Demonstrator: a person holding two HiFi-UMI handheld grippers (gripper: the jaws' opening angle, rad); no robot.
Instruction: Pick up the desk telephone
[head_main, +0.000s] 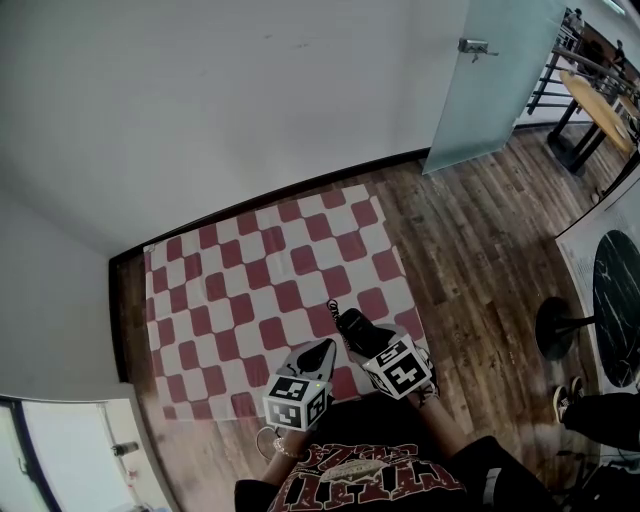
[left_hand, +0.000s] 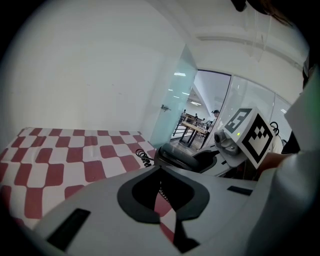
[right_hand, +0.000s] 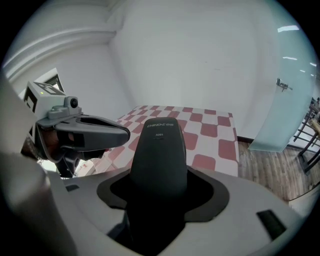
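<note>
A black telephone handset (right_hand: 160, 150) stands between the jaws of my right gripper (right_hand: 160, 167), which is shut on it. In the head view the handset (head_main: 351, 323) hangs over the near edge of the red-and-white checked cloth (head_main: 260, 290), with its coiled cord (head_main: 333, 308) trailing from the far end. The left gripper view shows the handset (left_hand: 182, 156) and cord (left_hand: 144, 158) just to the right. My left gripper (head_main: 322, 347) is beside it on the left, jaws together and holding nothing. No telephone base is in view.
White walls close the table's far and left sides. A frosted glass door (head_main: 490, 80) stands at the back right over wooden floor (head_main: 480, 230). A round black table base (head_main: 555, 325) and another person's shoes (head_main: 566, 402) are at the right.
</note>
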